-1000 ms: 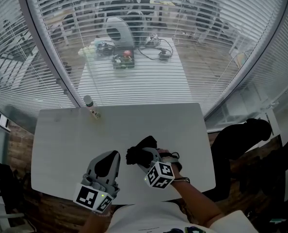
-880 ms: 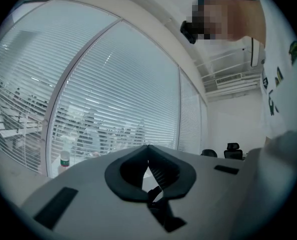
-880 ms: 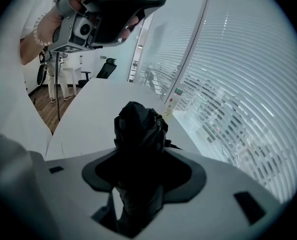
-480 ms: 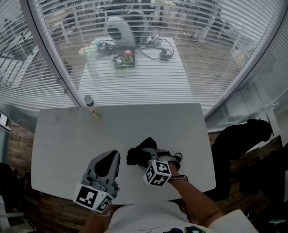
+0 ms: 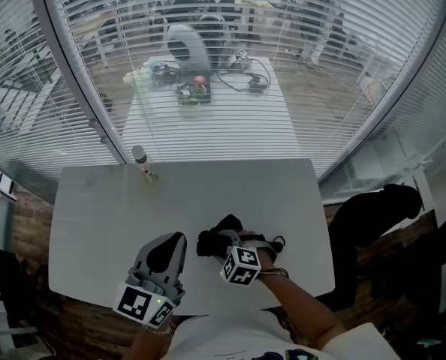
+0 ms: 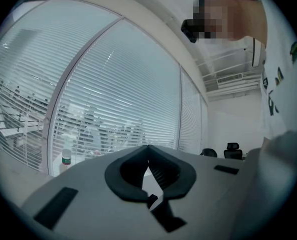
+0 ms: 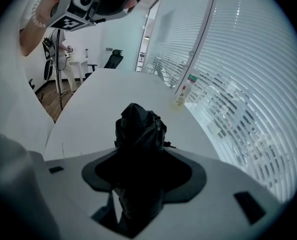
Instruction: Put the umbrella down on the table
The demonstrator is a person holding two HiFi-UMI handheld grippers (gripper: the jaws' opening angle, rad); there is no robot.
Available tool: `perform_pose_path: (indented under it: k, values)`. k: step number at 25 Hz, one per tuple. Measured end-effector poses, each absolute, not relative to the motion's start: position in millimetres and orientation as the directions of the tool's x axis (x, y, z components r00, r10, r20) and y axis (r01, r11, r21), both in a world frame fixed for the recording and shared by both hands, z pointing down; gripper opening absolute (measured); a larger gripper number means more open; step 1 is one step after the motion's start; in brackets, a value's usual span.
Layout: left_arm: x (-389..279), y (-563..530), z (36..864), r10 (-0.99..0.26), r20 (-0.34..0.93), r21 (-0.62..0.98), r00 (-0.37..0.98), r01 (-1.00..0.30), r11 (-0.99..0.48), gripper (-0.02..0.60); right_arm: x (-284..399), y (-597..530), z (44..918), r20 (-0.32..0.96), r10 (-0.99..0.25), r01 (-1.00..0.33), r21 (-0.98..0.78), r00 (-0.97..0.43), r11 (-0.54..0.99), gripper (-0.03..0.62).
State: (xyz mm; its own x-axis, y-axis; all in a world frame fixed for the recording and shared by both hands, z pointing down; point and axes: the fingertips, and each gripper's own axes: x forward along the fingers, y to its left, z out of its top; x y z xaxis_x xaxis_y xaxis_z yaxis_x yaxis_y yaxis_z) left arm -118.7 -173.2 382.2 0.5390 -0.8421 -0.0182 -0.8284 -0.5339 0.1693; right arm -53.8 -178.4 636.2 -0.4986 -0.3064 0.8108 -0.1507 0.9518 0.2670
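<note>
My right gripper (image 5: 224, 244) is shut on a black folded umbrella (image 5: 214, 238), low over the near middle of the white table (image 5: 230, 190). Whether the umbrella touches the tabletop I cannot tell. In the right gripper view the umbrella (image 7: 138, 129) fills the gap of the right gripper (image 7: 138, 156), and its crumpled end sticks out past the jaws. My left gripper (image 5: 175, 238) hovers to the left of the umbrella and apart from it. In the left gripper view the left gripper (image 6: 148, 147) has its jaw tips touching and nothing held.
A small spray bottle (image 5: 142, 163) stands at the table's far left edge, also visible as the bottle (image 7: 182, 96) by the blinds. A curved window with blinds (image 5: 298, 88) runs behind the table. A black chair (image 5: 373, 216) stands off the right edge.
My right gripper has sunk a little toward the tabletop with the umbrella still in it. The left gripper has stayed put.
</note>
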Motion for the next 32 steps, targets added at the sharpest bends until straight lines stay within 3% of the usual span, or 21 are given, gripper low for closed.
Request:
perform_pose_path:
  k: [28, 32]
  values:
    - [-129, -172, 385, -0.848, -0.010, 0.172, 0.530, -0.835, -0.523, 0.012, -56, -158, 686, 0.859, -0.210, -0.133, 0.167, -0.466, 0.977, 0.232]
    - [-130, -173, 385, -0.848, -0.011, 0.172, 0.529, -0.835, -0.523, 0.012, -57, -157, 687, 0.865, -0.192, -0.109, 0.160, -0.463, 0.981, 0.255]
